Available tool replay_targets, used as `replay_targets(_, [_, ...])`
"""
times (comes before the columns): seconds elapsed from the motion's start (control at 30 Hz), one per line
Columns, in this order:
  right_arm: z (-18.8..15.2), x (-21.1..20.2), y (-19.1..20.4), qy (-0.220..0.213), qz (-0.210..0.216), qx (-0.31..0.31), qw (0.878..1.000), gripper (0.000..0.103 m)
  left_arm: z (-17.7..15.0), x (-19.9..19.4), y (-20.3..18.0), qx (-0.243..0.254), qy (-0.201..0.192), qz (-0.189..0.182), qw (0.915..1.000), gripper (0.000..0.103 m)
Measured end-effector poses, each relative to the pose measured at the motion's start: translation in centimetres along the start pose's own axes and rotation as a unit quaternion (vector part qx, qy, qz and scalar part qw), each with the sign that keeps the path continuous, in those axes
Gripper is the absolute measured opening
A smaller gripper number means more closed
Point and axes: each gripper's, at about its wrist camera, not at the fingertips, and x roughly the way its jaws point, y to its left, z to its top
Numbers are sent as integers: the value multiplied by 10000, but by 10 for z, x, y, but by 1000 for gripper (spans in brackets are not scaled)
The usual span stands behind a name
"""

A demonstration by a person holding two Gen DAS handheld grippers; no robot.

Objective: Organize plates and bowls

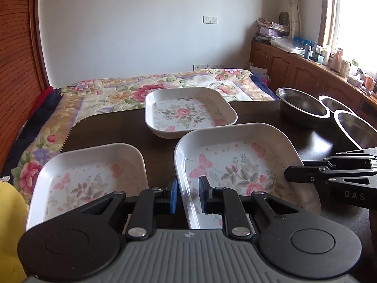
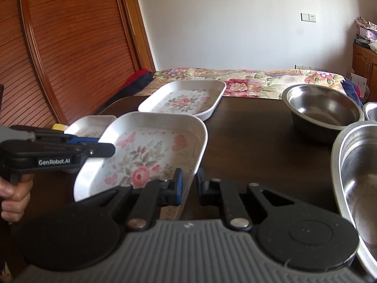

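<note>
Bedroom setting: dark worktop (image 1: 271, 115) in front of a bed (image 1: 99, 94) with a floral quilt; slatted wooden door (image 2: 70, 47) at left, cabinets (image 1: 294, 68) with clutter along the window at right.

Writing: "GenRobot.AI" on the left gripper's body in the right wrist view; "DAS" on the right gripper's body in the left wrist view.

Left to right on the worktop:
- small floral plate (image 1: 89, 176) at the near left edge; a yellow object (image 1: 9, 224) just left of it, not identifiable.
- far plate (image 1: 188, 112), floral, toward the bed side, well apart from the others.
- near plate (image 1: 240, 165), floral with butterflies, between the two grippers.
- three steel bowls at right: far bowl (image 2: 322, 113), a second (image 1: 334, 102) only partly in view, and near bowl (image 2: 355, 176) just beside the right gripper.

Left gripper (image 1: 187, 194): fingers straddle the near plate's left rim, blue pads close on either side; contact not resolvable, so I cannot tell whether it clamps. A hand (image 2: 14, 193) holds its handle.

Right gripper (image 2: 188, 186): fingers straddle the same plate's right rim, a narrow gap visible; grip likewise undetermined.
</note>
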Motion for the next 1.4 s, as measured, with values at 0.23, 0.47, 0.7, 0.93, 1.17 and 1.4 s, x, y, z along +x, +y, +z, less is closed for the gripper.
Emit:
replay_targets(0.23, [-6,-14,6,-97,91,40,9999,10,-13,-25,-4,-107,-151,49,9998,20])
replay_targets(0.47, [-14,-29,21,-141,249,46,9996,10,-29,-55,-5,-273,-235,125,9993,20])
replay_targets(0.7, [-19,-47,34,-254,435,83,9987,9,-40,-89,-6,-367,-374,215,9984,20])
replay_targets(0.93, [-33,-58,45,-209,593,87,9980,9,-55,-109,-6,-409,-382,316,9979,20])
replay_targets(1.17, [-46,-58,48,2,553,7,9985,10,-68,-103,-8,-419,-148,301,9986,20])
replay_targets(1.4, [-56,-57,48,194,457,-29,9988,13,-78,-92,-13,-378,34,275,9989,20])
